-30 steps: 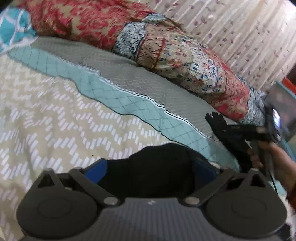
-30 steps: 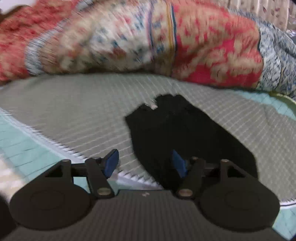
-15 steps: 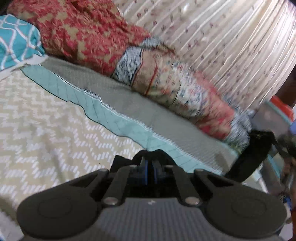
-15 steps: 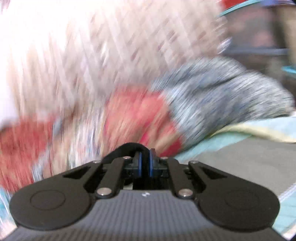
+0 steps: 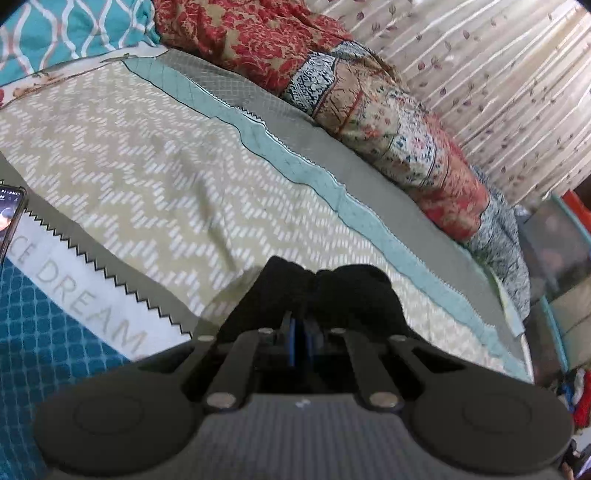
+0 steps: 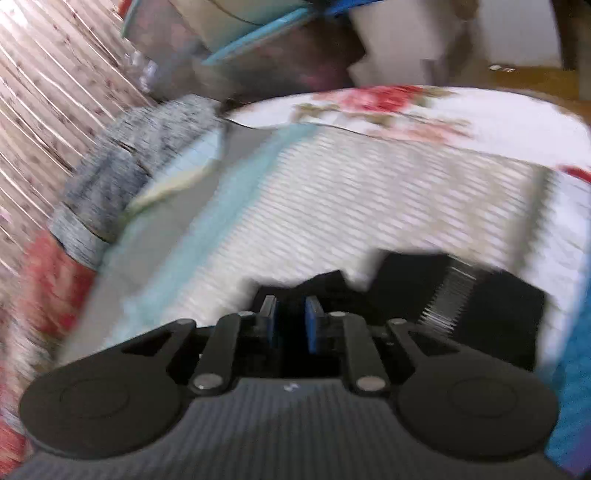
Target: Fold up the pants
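The black pants (image 5: 325,295) bunch up around my left gripper (image 5: 301,345), whose blue pads are shut on the cloth, held just above the chevron bedspread (image 5: 147,173). In the blurred right wrist view, my right gripper (image 6: 290,325) has its blue pads a little apart with black pants cloth (image 6: 491,317) between and beyond them, spreading to the right over the bedspread (image 6: 351,192). Whether the right pads still pinch the cloth is unclear from the blur.
A rolled patterned red quilt (image 5: 388,110) lies along the far side of the bed against a curtain (image 5: 498,74). A phone (image 5: 9,214) lies at the left edge. A teal pillow (image 5: 55,33) is at the top left. Boxes and clutter (image 6: 258,44) stand beyond the bed.
Both grippers closed on the pants, lifted and swung them across the bed. The right view has swept right and its pads now stand slightly apart.
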Tool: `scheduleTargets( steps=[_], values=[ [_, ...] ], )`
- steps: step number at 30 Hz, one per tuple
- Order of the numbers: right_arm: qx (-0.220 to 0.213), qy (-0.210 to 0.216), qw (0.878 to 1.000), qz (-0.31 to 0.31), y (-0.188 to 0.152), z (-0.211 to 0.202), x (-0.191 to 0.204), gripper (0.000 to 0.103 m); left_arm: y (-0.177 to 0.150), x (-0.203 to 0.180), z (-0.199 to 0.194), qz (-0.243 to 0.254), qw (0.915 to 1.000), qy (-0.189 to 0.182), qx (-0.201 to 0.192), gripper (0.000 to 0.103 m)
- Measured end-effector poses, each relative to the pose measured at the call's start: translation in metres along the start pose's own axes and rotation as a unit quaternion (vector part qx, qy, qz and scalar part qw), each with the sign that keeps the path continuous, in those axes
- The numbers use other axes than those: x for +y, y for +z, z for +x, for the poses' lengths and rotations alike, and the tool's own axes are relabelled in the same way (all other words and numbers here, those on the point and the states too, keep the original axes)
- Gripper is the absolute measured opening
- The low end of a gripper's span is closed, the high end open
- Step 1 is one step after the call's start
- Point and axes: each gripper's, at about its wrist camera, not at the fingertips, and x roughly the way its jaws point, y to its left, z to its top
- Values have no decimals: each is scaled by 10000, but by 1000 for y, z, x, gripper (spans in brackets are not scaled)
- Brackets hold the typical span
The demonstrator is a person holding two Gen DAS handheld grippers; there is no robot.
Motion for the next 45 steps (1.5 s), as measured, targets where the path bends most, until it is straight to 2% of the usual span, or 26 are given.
scheduleTargets(
  steps=[2,3,6,8,11,14,16,17,18,19,21,23,24,25,27,28,29,30,33,35,38,42,45],
  values=[
    [-172,-251,9993,-211,-9,-12,-1,42,-2,-5,-2,144,9999,91,-22,7],
    [-266,-333,9987,-272,-7,-23,-10,44,-3,-7,-4,210,9996,162,-34,9],
    [-339,-416,9982,-264,-12,-28,-23,45,-4,-12,-9,304,9989,340,-88,28],
    [-392,-542,9973,-292,-15,-37,-33,45,-4,-12,-16,346,9985,386,-178,33],
    [-767,-600,9945,-395,-9,-47,-32,45,-3,-12,-27,366,9978,442,-323,46],
    [-813,-149,9949,-585,-2,-49,-8,46,1,-17,-36,564,9958,471,-545,51],
    [-698,89,9943,-803,3,-40,15,47,6,-25,-34,806,9938,485,-601,63],
    [-650,150,9937,-900,6,-34,27,51,8,-29,-31,890,9932,495,-565,68],
    [-599,159,9932,-984,7,-25,39,53,10,-33,-27,957,9930,481,-491,78],
    [-539,154,9929,-1049,8,-16,50,58,11,-38,-21,1033,9929,418,-408,80],
    [-318,170,9916,-1239,7,8,69,59,12,-47,-8,1189,9921,326,-243,80],
    [130,-57,9894,-1443,4,41,82,63,9,-54,8,1317,9908,308,-31,75],
    [398,-248,9876,-1501,-1,58,86,63,7,-57,18,1383,9897,332,147,62],
    [658,-431,9852,-1522,-5,75,85,62,5,-60,30,1462,9878,405,350,38],
    [790,-753,9815,-1573,-12,95,80,39,-1,-62,47,1610,9831,591,633,13],
    [685,-774,9816,-1603,-13,95,78,13,-2,-62,50,1615,9826,639,661,11],
    [631,-658,9847,-1484,-9,93,75,3,-1,-61,48,1581,9837,599,616,10],
    [528,-558,9885,-1300,-3,87,73,3,3,-61,44,1545,9850,536,548,10],
    [-157,-178,9951,-957,19,54,78,3,26,-62,26,1252,9916,252,204,9],
    [-536,76,9955,-776,43,40,87,3,44,-64,22,1023,9947,55,15,9],
    [-995,228,9917,-786,72,35,113,3,73,-71,31,710,9971,-163,-216,9],
    [-1189,296,9890,-834,102,66,156,3,105,-70,68,137,9984,-324,-439,9],
    [-1271,93,9870,-978,99,104,180,4,113,-64,114,-164,9983,-156,-537,10]
  ],
)
